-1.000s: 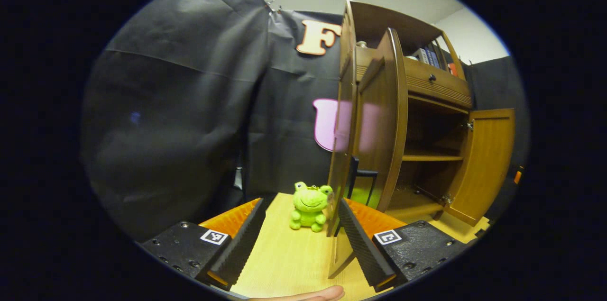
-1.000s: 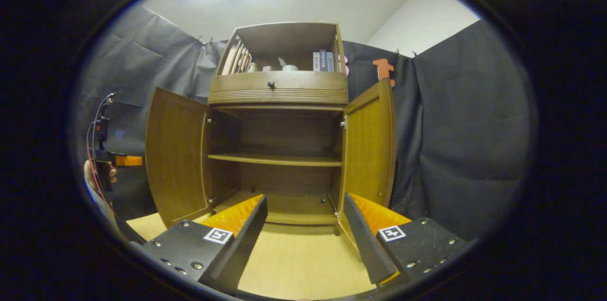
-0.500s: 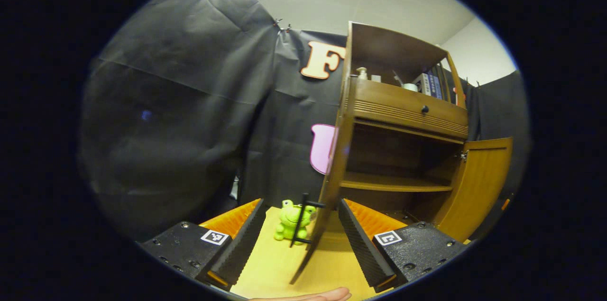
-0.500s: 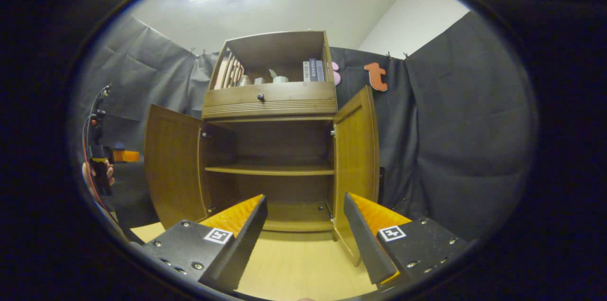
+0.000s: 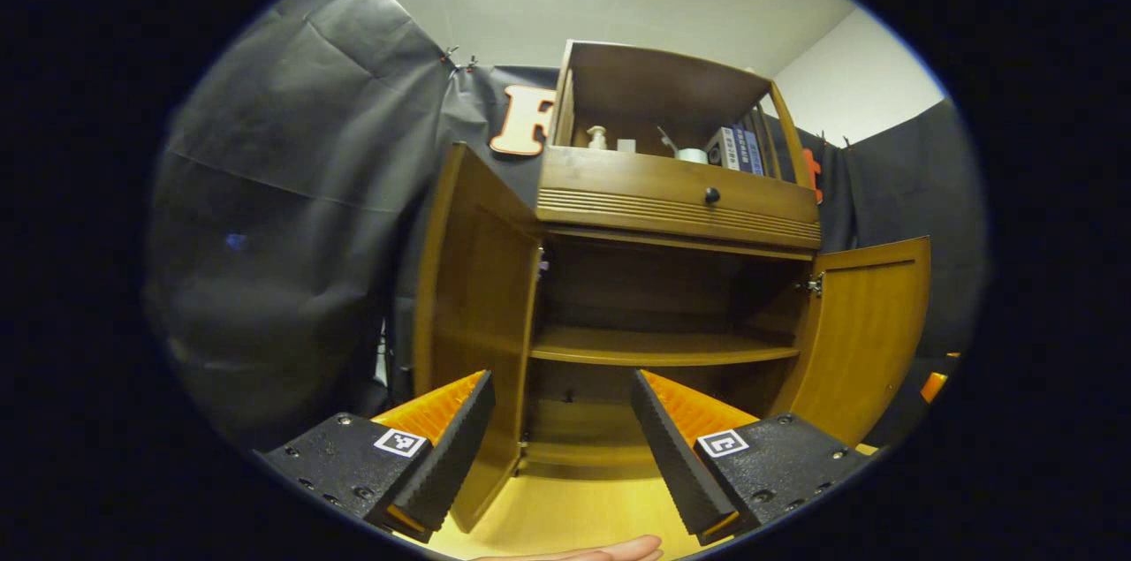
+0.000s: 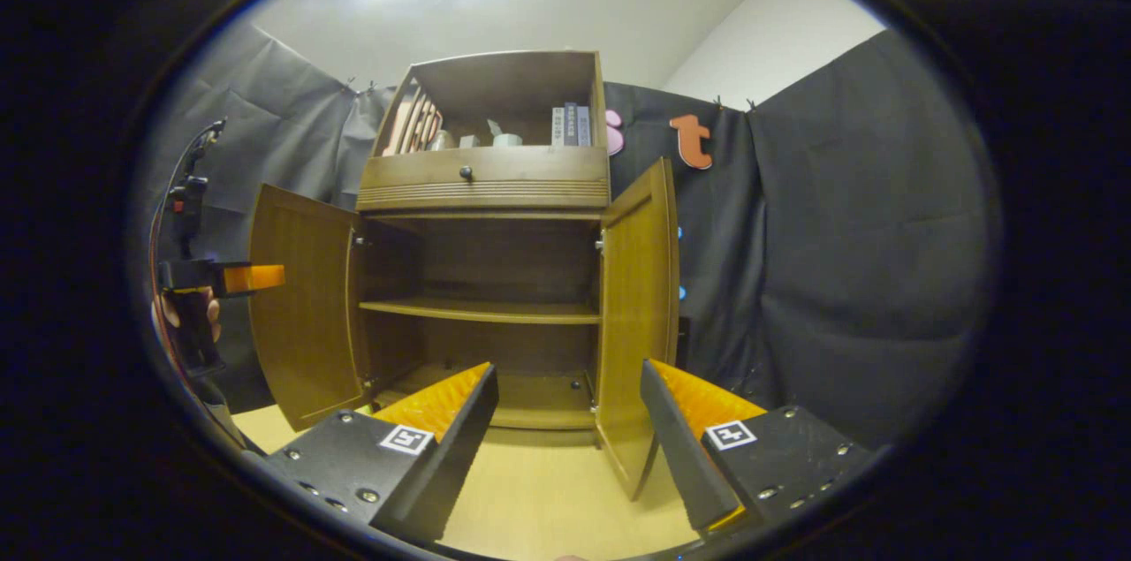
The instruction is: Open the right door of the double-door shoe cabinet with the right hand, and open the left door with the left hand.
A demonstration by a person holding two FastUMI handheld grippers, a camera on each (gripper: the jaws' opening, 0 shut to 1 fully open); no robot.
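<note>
The wooden shoe cabinet (image 5: 676,199) stands on a light wood tabletop with both lower doors swung open. In the left gripper view the left door (image 5: 468,305) hangs open just beyond my left gripper (image 5: 561,446), which is open and holds nothing. The right door (image 5: 870,331) stands open at the far right. In the right gripper view the right door (image 6: 638,314) is edge-on just ahead of my right gripper (image 6: 570,446), open and apart from it. The left door (image 6: 300,305) is wide open, with the left gripper (image 6: 225,278) in a hand beside it.
Inside the cabinet are a bare middle shelf (image 5: 663,349) and a floor board. Above sit a drawer with a dark knob (image 5: 711,195) and an open top shelf with books (image 6: 570,125) and small bottles. Light tabletop (image 6: 539,499) lies before the cabinet. Black cloth walls close both sides.
My left gripper has turned from the left door's edge to face the cabinet's open front, and that door now stands wide open. The right gripper has shifted slightly, staying open.
</note>
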